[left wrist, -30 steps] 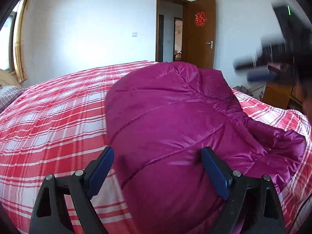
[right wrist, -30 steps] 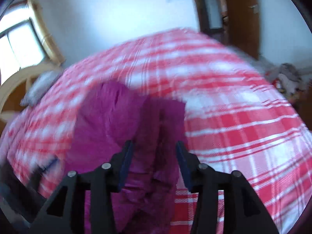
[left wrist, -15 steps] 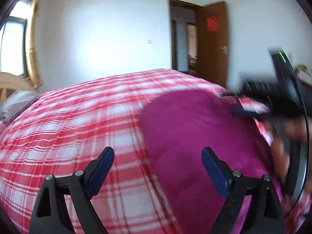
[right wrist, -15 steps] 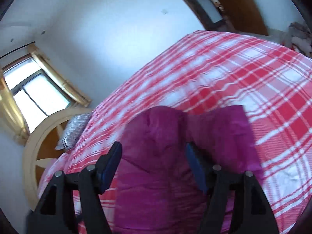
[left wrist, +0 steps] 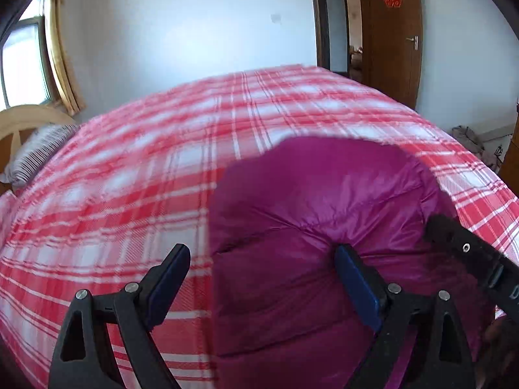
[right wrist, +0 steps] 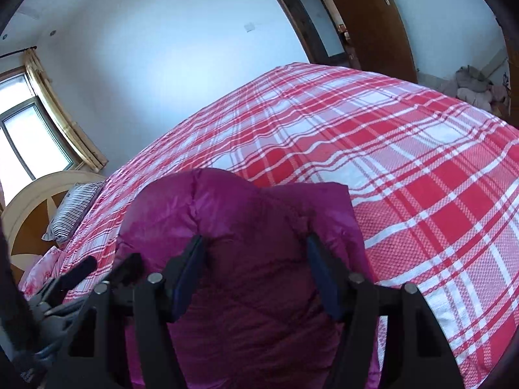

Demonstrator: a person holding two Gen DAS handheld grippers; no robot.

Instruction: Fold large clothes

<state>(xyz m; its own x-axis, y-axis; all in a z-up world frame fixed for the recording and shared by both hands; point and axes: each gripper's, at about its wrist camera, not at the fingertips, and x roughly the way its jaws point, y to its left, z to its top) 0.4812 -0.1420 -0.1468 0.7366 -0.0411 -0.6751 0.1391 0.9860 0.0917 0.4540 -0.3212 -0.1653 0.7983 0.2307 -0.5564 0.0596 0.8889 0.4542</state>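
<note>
A puffy magenta down jacket (left wrist: 324, 201) lies bundled on the red and white plaid bedspread (left wrist: 129, 178). My left gripper (left wrist: 261, 249) hovers wide open over the jacket's left edge, with its right finger above the fabric and its left finger above the bedspread. My right gripper (right wrist: 255, 240) is low over the jacket (right wrist: 227, 207); its jaws are closing, and quilted fabric bulges up between them without a clear pinch. The right gripper (left wrist: 467, 253) also shows at the lower right of the left wrist view, and the left gripper (right wrist: 107, 269) at the lower left of the right wrist view.
The bedspread (right wrist: 421, 162) stretches far beyond the jacket. A striped pillow (right wrist: 71, 214) lies by the wooden headboard (right wrist: 32, 201) at the left. A brown door (left wrist: 389, 32) stands open behind the bed, and a heap of clothes (right wrist: 473, 84) lies on the floor at the right.
The left wrist view has shifted left, so the jacket now fills only its right half. My right gripper has sunk onto the jacket and its jaws stand wider than a second ago.
</note>
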